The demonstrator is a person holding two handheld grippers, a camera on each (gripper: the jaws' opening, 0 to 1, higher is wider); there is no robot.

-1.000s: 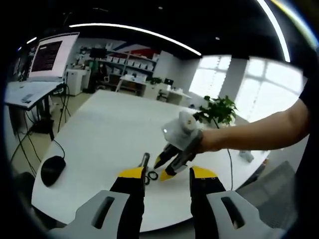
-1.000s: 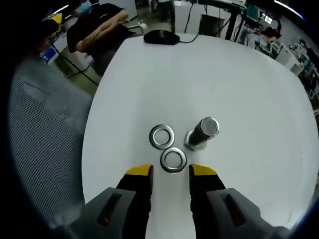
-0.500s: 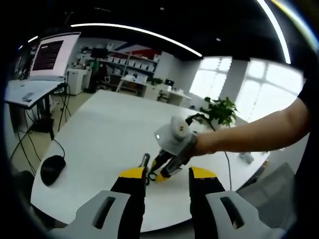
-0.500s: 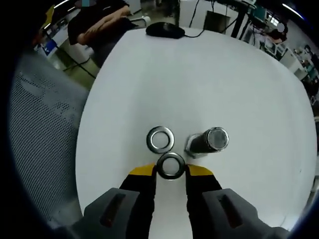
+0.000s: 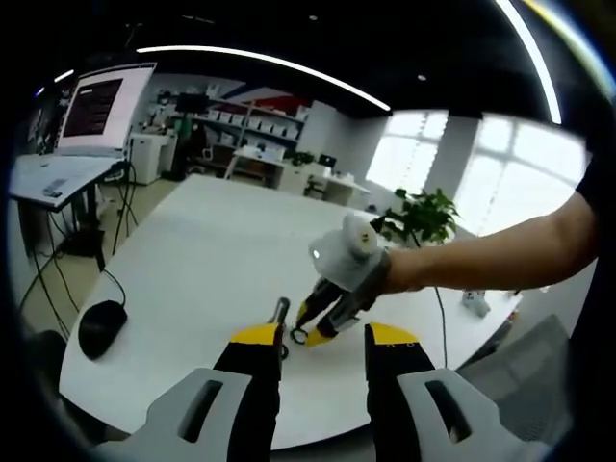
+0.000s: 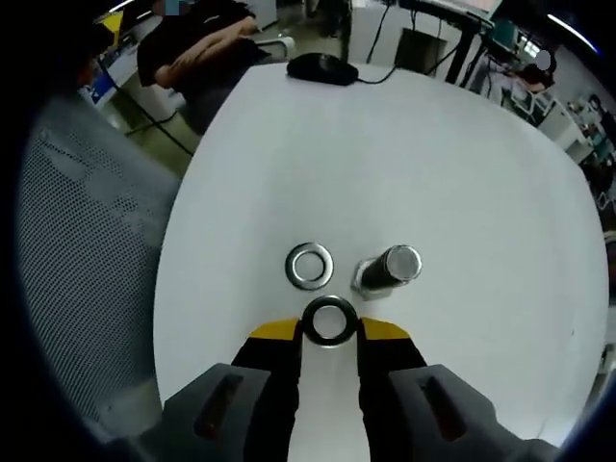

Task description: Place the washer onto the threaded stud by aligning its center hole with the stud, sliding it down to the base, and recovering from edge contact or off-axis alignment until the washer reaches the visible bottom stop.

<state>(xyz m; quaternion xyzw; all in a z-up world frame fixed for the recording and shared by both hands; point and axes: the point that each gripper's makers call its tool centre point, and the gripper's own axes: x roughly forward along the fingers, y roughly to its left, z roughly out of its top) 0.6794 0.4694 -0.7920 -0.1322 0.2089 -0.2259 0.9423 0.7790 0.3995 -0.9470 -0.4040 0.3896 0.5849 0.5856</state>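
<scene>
Right tool (image 6: 329,330): clamped on washer (image 6: 329,320), beside threaded stud (image 6: 388,269); second washer (image 6: 310,266) flat on white bench (image 6: 404,154). Left tool (image 5: 321,337): jaws apart, nothing held.

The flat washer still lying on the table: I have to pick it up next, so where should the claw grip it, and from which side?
Judging by its pose, grip the washer across its outer rim, coming straight down from above. It lies flat on the white table, so nothing else can be gripped. Set the fingers clear of the stud standing beside it. The right claw already holds another washer that way.
</scene>
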